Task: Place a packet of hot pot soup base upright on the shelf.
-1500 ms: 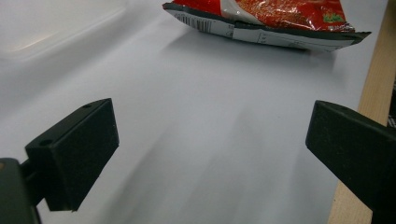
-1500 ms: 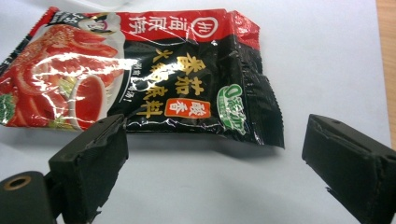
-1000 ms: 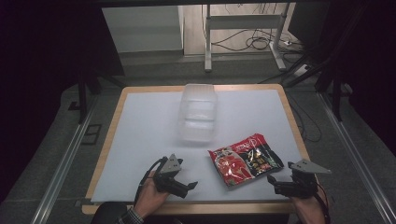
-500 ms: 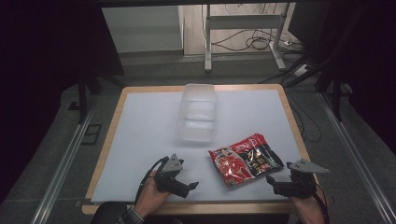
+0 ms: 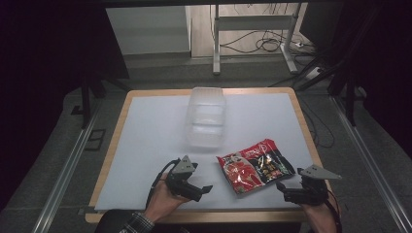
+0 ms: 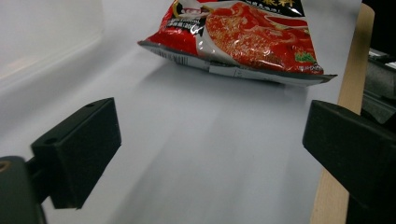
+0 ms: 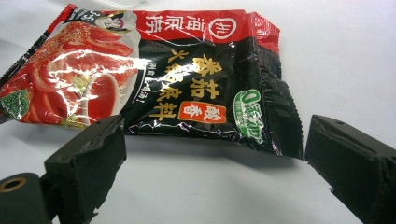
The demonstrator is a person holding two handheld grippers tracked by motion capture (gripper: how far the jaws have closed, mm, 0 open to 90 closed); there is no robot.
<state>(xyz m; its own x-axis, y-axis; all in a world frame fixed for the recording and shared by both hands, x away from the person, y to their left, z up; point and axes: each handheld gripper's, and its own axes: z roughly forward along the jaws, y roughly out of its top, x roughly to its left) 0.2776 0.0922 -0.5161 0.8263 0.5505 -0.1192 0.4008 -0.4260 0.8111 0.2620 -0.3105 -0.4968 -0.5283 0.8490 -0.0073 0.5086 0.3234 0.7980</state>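
Packet: red sauce packet (image 5: 255, 166) lies flat, just nearer you than the clear tub (image 5: 206, 116).
Left gripper (image 5: 203, 190): jaws wide, just narrowing, empty.
Right gripper (image 5: 282, 188): jaws wide, empty; pinch the packet's near edge squarely.

- In your left gripper view, the top edge is cutting off the red sauce packet (image 6: 243, 37), and the clear plastic container (image 6: 42, 32) is running out past the left edge, blurred
- In your right gripper view, the packet's left end is slipping past the frame edge
- In the high view, the packet's print is staying too small to read
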